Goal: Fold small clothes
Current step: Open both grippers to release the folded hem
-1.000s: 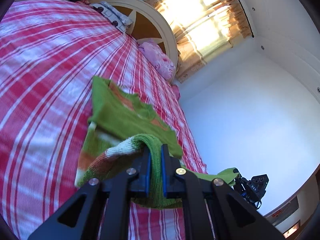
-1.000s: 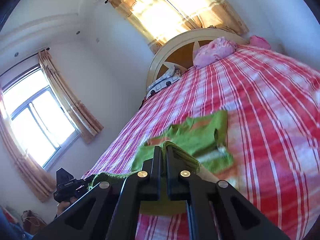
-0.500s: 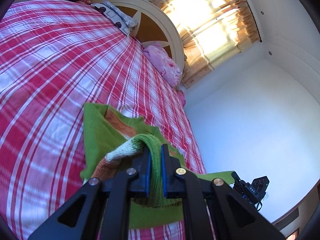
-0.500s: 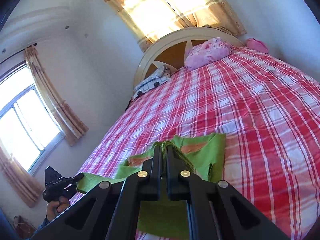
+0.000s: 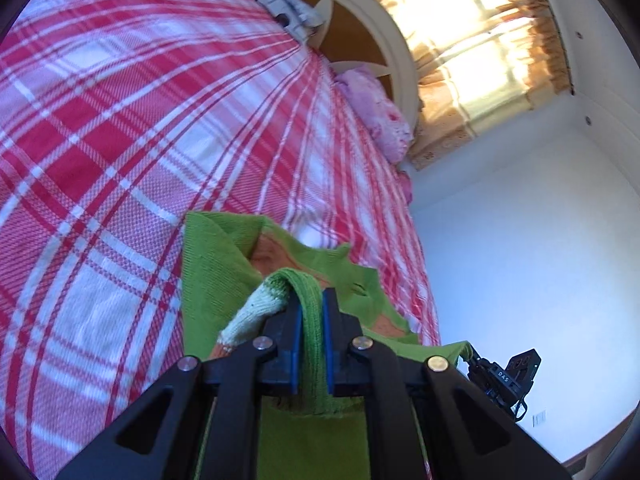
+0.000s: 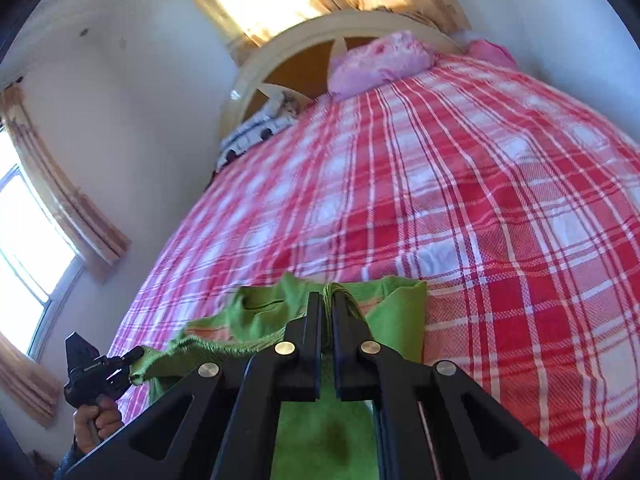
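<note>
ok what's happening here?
A person is folding a small green knit garment on a red plaid bed. The left gripper and right gripper are each clamped on a bunched edge of it, holding that edge up over the part lying flat. The fold is not yet laid down.

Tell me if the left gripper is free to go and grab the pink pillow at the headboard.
Probably not: the left gripper is shut on the green sweater, and the pink pillow lies far up the bed.

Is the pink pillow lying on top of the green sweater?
No, the pink pillow sits far up by the headboard, while the green sweater is down near the right gripper.
</note>
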